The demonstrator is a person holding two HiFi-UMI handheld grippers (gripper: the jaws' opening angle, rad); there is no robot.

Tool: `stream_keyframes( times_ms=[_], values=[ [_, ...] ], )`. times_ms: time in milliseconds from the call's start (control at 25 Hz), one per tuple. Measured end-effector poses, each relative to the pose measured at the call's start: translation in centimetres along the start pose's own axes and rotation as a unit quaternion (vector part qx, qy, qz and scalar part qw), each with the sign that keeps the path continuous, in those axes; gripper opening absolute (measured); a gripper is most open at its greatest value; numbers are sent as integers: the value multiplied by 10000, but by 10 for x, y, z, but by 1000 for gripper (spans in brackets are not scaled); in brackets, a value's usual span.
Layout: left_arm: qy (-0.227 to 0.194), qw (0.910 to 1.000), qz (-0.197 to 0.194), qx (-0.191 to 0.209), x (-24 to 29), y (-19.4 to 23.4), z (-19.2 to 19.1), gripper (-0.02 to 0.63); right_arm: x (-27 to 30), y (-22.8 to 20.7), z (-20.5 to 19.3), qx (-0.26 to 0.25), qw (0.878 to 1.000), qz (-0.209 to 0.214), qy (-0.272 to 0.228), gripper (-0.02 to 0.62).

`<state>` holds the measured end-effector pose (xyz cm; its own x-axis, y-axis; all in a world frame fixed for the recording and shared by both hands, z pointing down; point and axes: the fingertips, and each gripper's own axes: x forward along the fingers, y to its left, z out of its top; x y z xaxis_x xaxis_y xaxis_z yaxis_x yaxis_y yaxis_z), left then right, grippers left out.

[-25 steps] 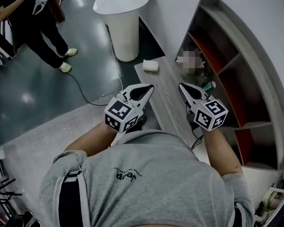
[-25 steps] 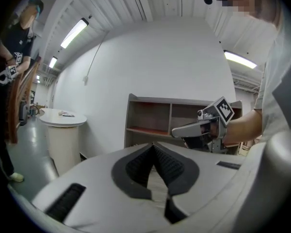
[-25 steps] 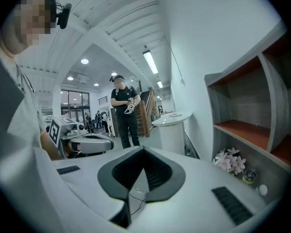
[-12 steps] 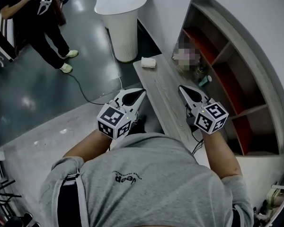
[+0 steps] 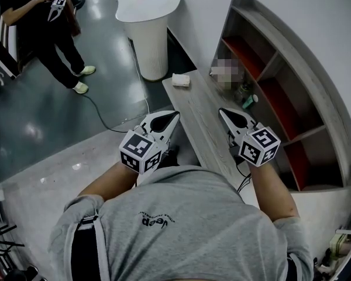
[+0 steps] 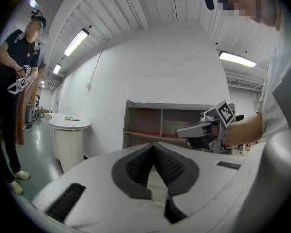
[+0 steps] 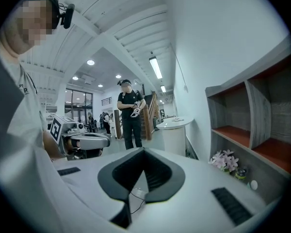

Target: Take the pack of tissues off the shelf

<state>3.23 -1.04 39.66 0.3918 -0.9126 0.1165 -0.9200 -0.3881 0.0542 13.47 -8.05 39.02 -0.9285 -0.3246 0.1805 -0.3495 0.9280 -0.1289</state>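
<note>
The pack of tissues [image 5: 181,79] is a small white bundle lying at the far end of a long, low wooden shelf top [image 5: 206,122]. My left gripper [image 5: 175,115] hovers over the near left edge of that top, well short of the pack. Its jaws are shut with nothing between them [image 6: 153,147]. My right gripper [image 5: 222,111] hangs beside it over the wood, also shut and empty [image 7: 143,152]. Each gripper shows in the other's view: the right gripper [image 6: 203,128] and the left gripper [image 7: 83,140]. Neither gripper view shows the pack.
A grey curved shelf unit [image 5: 292,81] with red boards stands against the wall on the right. Flowers [image 7: 224,158] and a small bottle [image 5: 250,101] sit at its foot. A white round table [image 5: 145,16] stands beyond the pack. Another person [image 5: 44,22] with grippers stands far left; a cable [image 5: 105,119] crosses the floor.
My left gripper has drawn back and to the left, toward my body. The right gripper has hardly shifted. Both have stayed shut and empty.
</note>
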Motion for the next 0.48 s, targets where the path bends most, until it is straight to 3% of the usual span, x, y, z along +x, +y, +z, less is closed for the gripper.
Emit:
stream_keyframes(
  times_ms=[480],
  values=[
    [-25, 10000, 1, -21, -11, 3, 1, 12, 8, 11, -1, -35, 9999, 81, 52, 8]
  ],
)
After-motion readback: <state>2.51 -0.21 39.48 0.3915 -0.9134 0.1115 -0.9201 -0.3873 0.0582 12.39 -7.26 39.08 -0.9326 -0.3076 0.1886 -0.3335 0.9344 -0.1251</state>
